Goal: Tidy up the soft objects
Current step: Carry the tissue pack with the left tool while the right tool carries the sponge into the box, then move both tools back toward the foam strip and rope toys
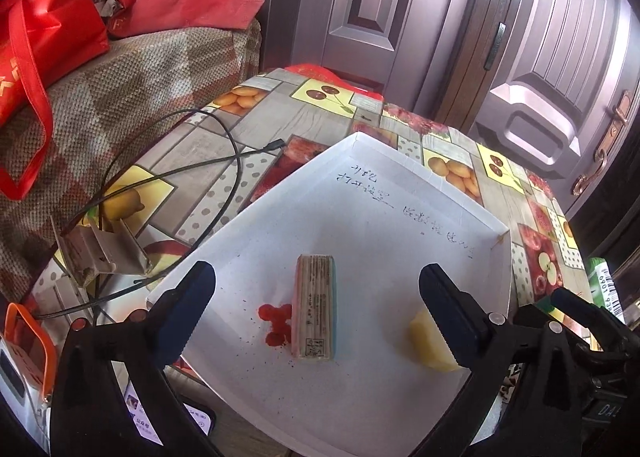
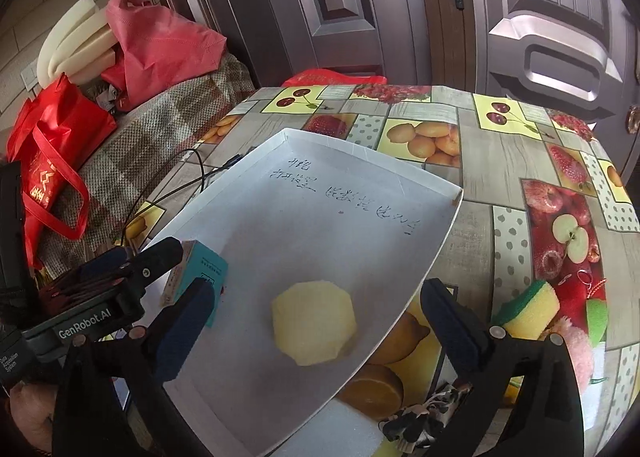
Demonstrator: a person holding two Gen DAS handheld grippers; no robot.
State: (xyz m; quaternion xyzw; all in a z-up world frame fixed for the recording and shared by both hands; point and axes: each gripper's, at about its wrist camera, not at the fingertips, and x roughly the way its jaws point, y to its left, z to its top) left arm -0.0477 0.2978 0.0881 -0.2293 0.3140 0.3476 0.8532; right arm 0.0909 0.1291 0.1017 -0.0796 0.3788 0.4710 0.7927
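White tray (image 1: 400, 185): shallow, thin-walled card, handwriting on its floor, lying on the fruit-print tablecloth (image 1: 224, 177).

Yellow sponge piece (image 2: 314, 323): porous, faceted, roughly octagonal, on the tray floor. It sits between and just ahead of the fingers of my right gripper (image 2: 316, 321), which is spread wide and holds nothing.

Tissue pack (image 1: 314, 317): flat-sided block, printed wrapper, teal edge, on the tray floor, centred between the fingers of my left gripper (image 1: 316, 313), which is equally wide apart and empty. In the left view the yellow piece is partly hidden behind my right-side finger (image 1: 448, 317).

Red blotch (image 1: 276, 321): beside the pack; whether stain or object, I cannot tell.

Yellow-green scouring sponge (image 2: 532, 309): off the tray, on the cloth to my right, next to something pink and fuzzy (image 2: 576, 349), cut off by my gripper.

Black cable (image 1: 224, 161): looped across the cloth to the tray's left.

Red bags (image 2: 52, 145): heaped on a checked woven cover.
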